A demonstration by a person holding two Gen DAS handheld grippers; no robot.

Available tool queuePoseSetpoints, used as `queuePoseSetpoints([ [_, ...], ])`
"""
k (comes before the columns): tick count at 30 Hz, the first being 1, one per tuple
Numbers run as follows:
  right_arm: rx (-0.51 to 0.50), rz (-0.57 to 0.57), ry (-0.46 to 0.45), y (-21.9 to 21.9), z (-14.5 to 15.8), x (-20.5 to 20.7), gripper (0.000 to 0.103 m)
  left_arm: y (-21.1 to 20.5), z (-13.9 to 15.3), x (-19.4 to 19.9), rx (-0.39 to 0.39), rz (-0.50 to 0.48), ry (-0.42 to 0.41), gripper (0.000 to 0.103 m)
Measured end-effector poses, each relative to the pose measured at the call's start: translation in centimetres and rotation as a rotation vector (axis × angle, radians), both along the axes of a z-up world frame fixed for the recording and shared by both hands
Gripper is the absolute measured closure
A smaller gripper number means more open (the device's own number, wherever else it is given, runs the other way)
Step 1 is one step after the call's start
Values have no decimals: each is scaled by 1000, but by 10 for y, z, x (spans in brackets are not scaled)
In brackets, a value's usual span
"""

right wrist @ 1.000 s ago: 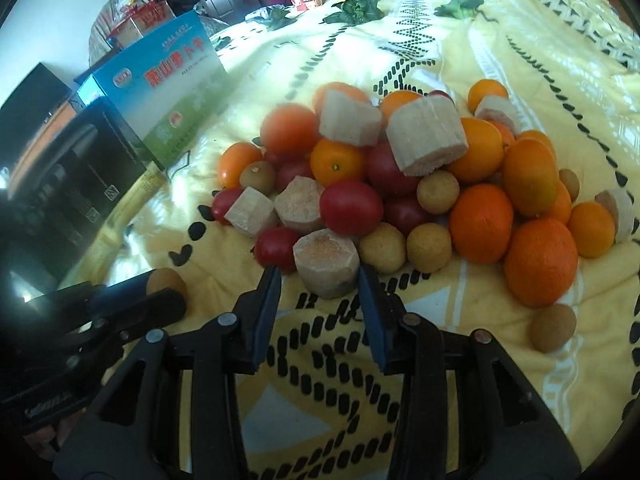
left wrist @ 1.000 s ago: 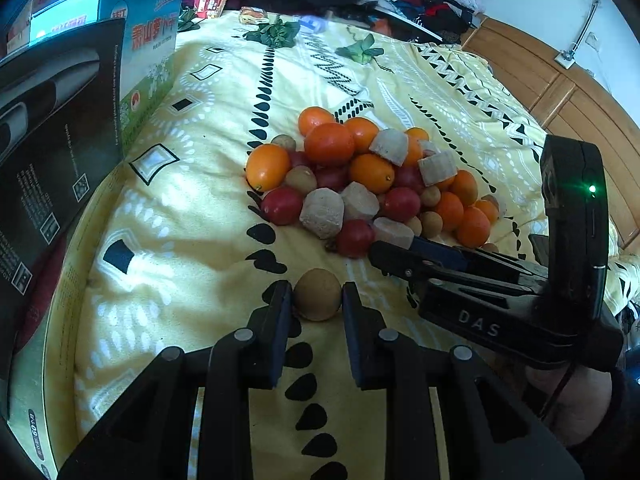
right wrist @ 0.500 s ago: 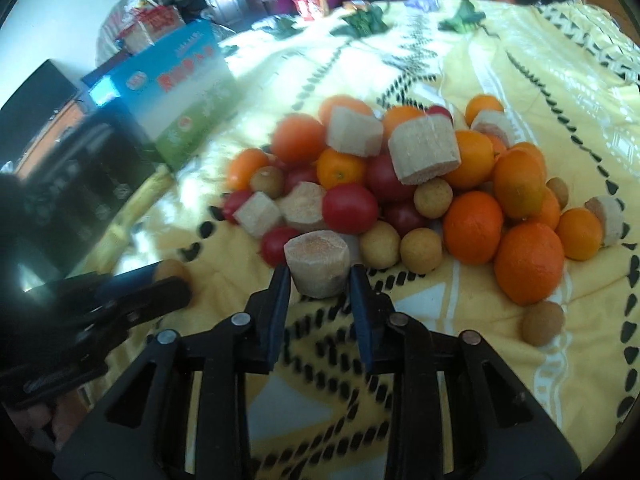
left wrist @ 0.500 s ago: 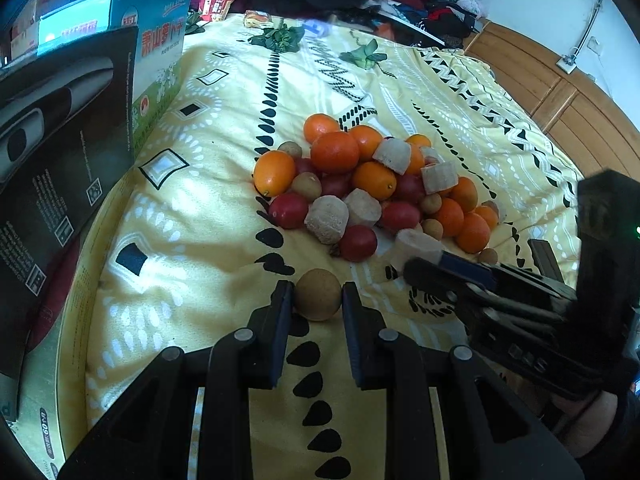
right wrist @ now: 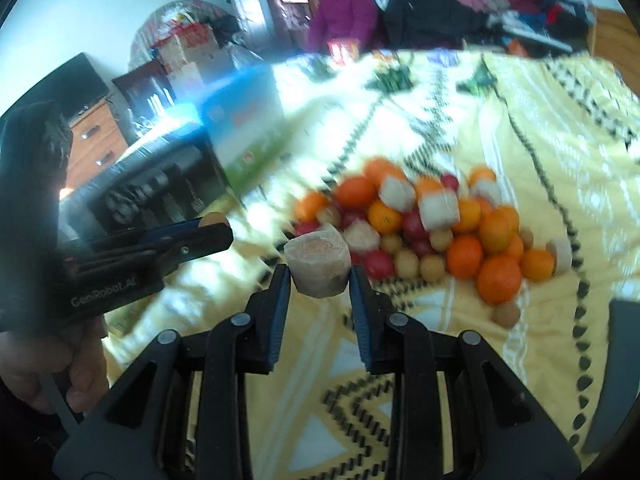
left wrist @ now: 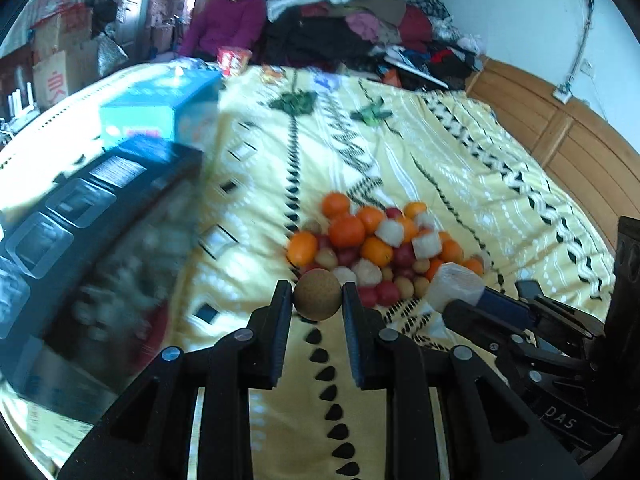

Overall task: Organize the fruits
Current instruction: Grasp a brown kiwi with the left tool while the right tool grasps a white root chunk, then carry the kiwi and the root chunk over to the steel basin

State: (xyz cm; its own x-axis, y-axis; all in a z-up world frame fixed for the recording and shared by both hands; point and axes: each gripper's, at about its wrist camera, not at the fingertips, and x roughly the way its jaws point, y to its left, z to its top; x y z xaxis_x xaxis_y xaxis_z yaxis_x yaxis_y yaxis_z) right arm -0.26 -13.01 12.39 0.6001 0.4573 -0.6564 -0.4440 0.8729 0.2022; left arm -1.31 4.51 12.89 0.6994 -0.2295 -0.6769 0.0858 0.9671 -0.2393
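A yellow patterned bedspread covers the bed, clothes heaped behind (boxes leftward). The left gripper clamps a brown round fruit; the right gripper pinches a pale chunk, both above the fruit pile.

The yellow bedspread lies bare in front of the fruit pile on the near side and to its right, so a gripper could pass there. On the left a black box and a blue box stand in a row along the bed's edge, with a strip of open cover between them and the pile. Beyond the pile the cover runs clear up to green leaves, a red packet and a seated person at the far end, with heaped clothes beside them.
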Motion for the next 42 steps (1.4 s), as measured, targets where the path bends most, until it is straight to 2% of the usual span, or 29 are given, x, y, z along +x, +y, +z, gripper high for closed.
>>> queuePoseSetpoints([
  [4,11,64,-72,29,34,-3,72,41,28,-14,26,113,-44,78],
  [10,45,209,-162,101,82,-11,72,136,60,-50,91,350,-91,78],
  [14,60,328,-190,159,101,-21,72,197,67,-78,149,509,-94,78],
  [20,62,488,-164,252,109,-40,72,270,55,-114,150,652,-56,78],
  [26,20,568,-110,314,92,-51,72,304,40,-127,118,708,-25,78],
  [32,-22,581,-62,336,79,-48,72,319,29,-120,93,708,5,78],
  [38,-54,563,-12,351,67,-45,72,333,13,-110,-46,651,72,78],
  [42,-59,564,3,355,63,-49,72,341,3,-109,-108,636,109,78],
])
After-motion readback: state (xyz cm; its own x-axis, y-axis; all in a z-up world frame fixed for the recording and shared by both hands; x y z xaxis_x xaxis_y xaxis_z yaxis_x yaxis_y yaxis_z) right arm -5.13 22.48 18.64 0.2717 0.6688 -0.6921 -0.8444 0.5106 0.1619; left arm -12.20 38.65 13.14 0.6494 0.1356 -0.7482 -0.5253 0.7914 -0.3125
